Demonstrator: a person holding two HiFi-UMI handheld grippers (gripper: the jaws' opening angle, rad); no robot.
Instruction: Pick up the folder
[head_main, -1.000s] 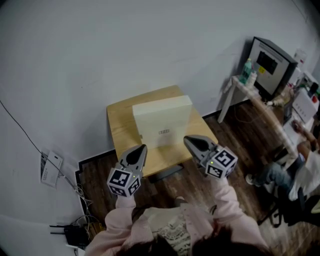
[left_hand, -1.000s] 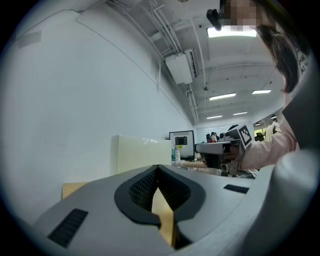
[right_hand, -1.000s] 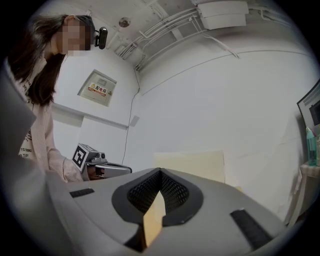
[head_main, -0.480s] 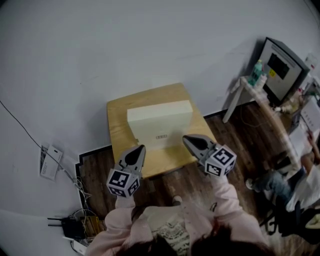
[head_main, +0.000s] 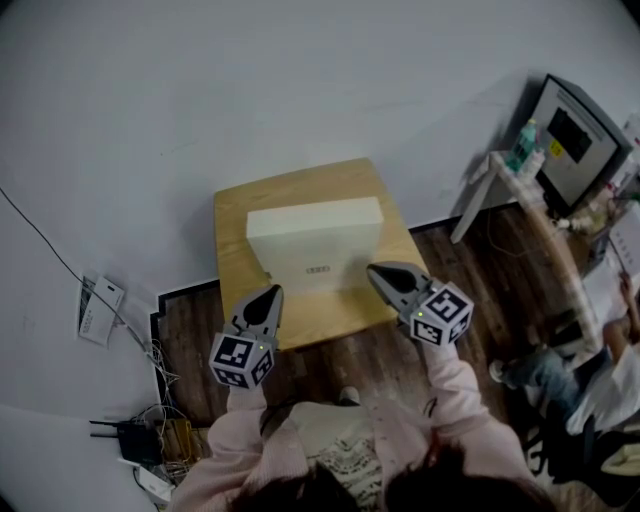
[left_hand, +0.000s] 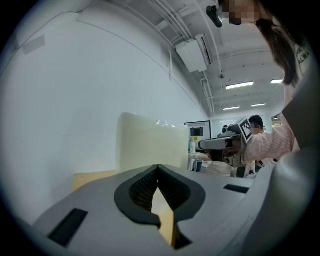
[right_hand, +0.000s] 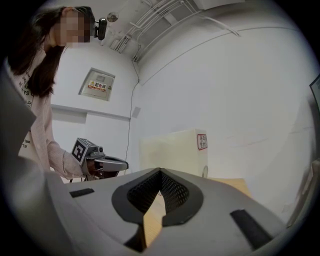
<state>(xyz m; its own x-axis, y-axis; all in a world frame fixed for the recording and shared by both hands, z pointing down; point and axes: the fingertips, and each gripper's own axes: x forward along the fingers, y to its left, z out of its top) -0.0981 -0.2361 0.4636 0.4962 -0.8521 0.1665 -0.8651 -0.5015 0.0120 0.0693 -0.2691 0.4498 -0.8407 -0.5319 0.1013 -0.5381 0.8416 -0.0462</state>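
The folder (head_main: 315, 238) is a thick cream box file with a small label on its spine. It stands on a small wooden table (head_main: 232, 245) against the white wall. My left gripper (head_main: 270, 293) hovers over the table's near left edge, shut and empty, short of the folder (left_hand: 150, 144). My right gripper (head_main: 376, 271) hovers at the folder's near right corner, also shut with nothing in it. In the right gripper view the folder (right_hand: 172, 150) rises ahead of the meeting jaws, with a red-framed label on its side. Each gripper view shows the other gripper beside it.
A white desk (head_main: 495, 170) with a monitor (head_main: 578, 130) and bottles (head_main: 524, 146) stands at the right. A seated person (head_main: 590, 375) is at the lower right. Cables and a router (head_main: 130, 440) lie on the dark wood floor at the left.
Both grippers have sunk a little and edged toward the table, staying shut. The folder has not moved on the table; the head view has shifted slightly.
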